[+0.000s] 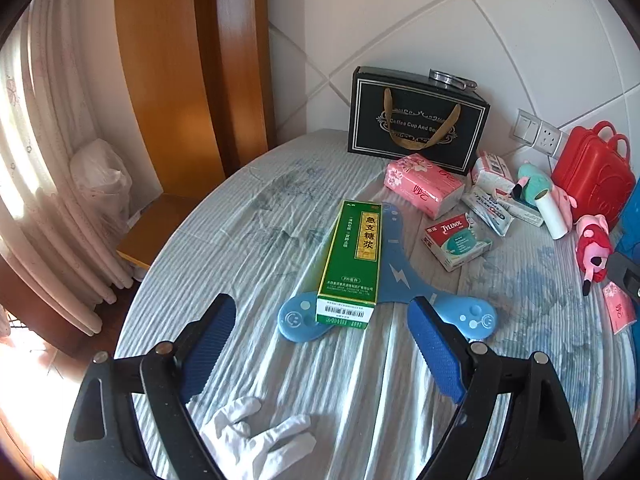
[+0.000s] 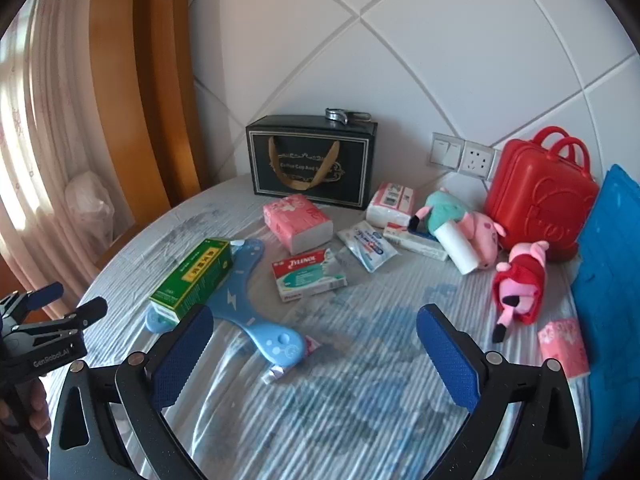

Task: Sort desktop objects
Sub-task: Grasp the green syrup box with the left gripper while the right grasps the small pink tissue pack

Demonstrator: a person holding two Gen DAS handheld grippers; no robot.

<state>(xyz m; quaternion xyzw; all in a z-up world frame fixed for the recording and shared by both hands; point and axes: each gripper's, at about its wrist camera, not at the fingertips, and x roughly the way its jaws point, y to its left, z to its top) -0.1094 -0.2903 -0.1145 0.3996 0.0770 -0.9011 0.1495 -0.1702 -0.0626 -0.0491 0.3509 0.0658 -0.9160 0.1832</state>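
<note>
Striped cloth covers the round worktop (image 2: 360, 400) — bare ahead of both spread, empty tools: left tool (image 1: 320, 320), right tool (image 2: 316, 332); green box (image 1: 352, 264) just beyond the left.

We see bright daylight entering through the curtain (image 1: 48, 152) at nine o'clock in both views, where it glares white. The striped tablecloth (image 1: 280, 360) catches streaks of sun toward six o'clock. Fisheye bending curves the wall panels (image 2: 440, 60) near twelve o'clock, black corners vignette each frame, and fine print on the boxes blurs slightly.
</note>
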